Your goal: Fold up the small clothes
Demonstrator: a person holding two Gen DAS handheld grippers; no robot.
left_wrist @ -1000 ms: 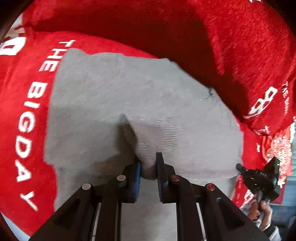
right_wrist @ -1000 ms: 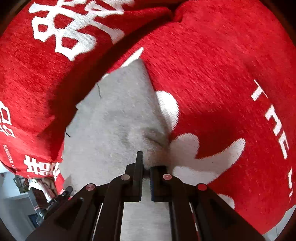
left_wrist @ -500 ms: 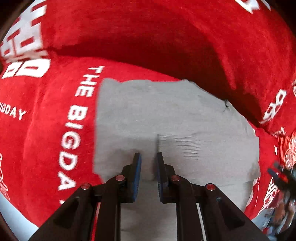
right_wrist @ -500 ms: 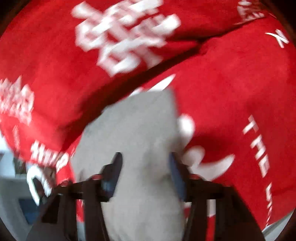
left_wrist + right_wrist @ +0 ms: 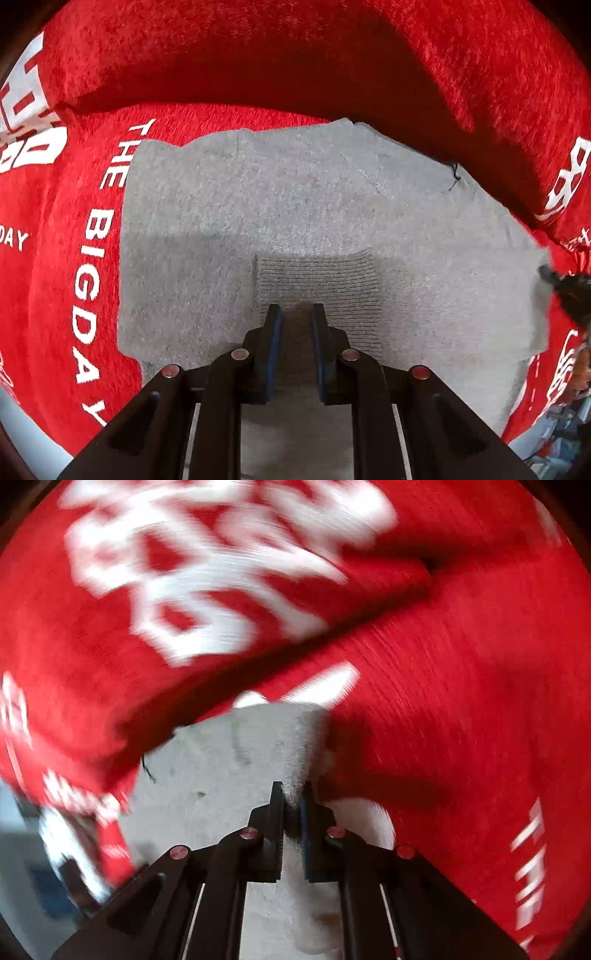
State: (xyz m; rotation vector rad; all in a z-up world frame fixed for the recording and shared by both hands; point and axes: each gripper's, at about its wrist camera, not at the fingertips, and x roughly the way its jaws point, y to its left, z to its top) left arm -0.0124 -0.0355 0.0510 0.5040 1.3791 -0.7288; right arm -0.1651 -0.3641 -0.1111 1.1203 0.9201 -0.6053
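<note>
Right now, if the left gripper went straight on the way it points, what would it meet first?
The ribbed cuff of the grey garment, lying directly ahead of the left gripper and between its fingers. Under it is more grey fabric, then the red cover. Depth is unclear; contact looks close.

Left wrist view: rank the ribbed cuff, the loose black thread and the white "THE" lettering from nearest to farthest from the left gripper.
1. Ribbed cuff, directly at the left gripper tips.
2. "THE" lettering, upper left on the red cover, and the black thread, upper right: too close to call.
</note>
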